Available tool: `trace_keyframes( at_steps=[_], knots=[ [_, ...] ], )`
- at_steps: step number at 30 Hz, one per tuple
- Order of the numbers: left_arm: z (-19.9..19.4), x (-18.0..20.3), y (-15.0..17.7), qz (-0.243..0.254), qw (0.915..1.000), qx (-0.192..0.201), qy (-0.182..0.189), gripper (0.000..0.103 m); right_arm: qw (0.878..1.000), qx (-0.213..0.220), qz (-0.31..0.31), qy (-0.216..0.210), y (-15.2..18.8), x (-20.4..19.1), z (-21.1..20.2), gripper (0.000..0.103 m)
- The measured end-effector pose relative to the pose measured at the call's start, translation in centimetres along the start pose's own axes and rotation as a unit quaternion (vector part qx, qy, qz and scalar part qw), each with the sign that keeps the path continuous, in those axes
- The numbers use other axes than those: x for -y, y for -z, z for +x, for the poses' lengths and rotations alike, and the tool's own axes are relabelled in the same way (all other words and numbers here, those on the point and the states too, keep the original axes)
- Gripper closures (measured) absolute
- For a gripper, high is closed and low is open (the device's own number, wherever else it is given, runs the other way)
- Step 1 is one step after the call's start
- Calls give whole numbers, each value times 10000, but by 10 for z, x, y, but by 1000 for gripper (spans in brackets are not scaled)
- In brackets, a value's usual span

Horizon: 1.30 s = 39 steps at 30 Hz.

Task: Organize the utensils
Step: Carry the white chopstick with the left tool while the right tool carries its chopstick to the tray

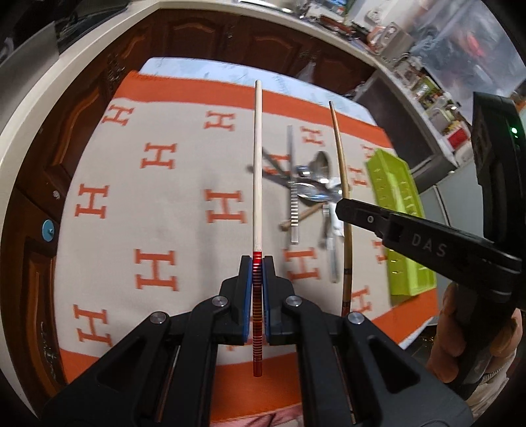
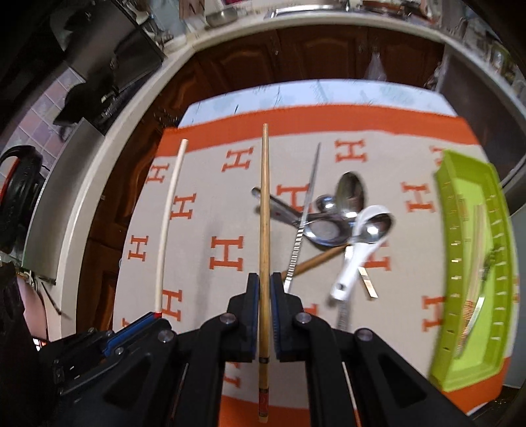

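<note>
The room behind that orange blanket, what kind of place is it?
Most likely a home kitchen. Dark wooden cabinet doors run under a pale countertop crowded with containers, and what looks like a metal bowl sits on it. The blanket holds spoons and chopsticks.

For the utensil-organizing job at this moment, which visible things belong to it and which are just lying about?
Belongs to the job:
- pale chopstick with red end, in left tongs
- brown wooden chopstick, in right tongs
- pile of spoons
- green tray

Just lying about:
- H-patterned cloth
- countertop clutter
- wooden cabinets
</note>
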<state>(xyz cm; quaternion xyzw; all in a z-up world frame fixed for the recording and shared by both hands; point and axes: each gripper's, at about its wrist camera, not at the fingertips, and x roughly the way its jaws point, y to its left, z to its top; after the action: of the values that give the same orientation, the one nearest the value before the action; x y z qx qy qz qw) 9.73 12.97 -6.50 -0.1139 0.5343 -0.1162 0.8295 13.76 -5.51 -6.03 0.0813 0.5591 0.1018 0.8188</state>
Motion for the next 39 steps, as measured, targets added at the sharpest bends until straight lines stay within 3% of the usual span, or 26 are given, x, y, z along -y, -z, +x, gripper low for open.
trace_keyframes(
  at_steps=[11, 21, 29, 37, 39],
  knots=[
    [-21, 126, 13, 734, 9961, 237, 417, 100, 9963, 648, 337, 459, 32, 69, -83, 97],
    [-2, 230, -2, 1211, 9916, 270, 356, 100, 9892, 654, 672, 1124, 36, 163, -122, 97],
    [51, 271, -22, 1240, 9921, -9, 189, 100, 9867, 116, 1188, 1102, 10, 239, -70, 97],
    [106, 268, -30, 982, 9945, -355, 51, 100, 9874, -531, 1166, 928, -4, 258, -9, 95],
    [114, 265, -30, 938, 9947, -419, 63, 100, 9873, -612, 1221, 808, 0, 258, -3, 87]
  ],
)
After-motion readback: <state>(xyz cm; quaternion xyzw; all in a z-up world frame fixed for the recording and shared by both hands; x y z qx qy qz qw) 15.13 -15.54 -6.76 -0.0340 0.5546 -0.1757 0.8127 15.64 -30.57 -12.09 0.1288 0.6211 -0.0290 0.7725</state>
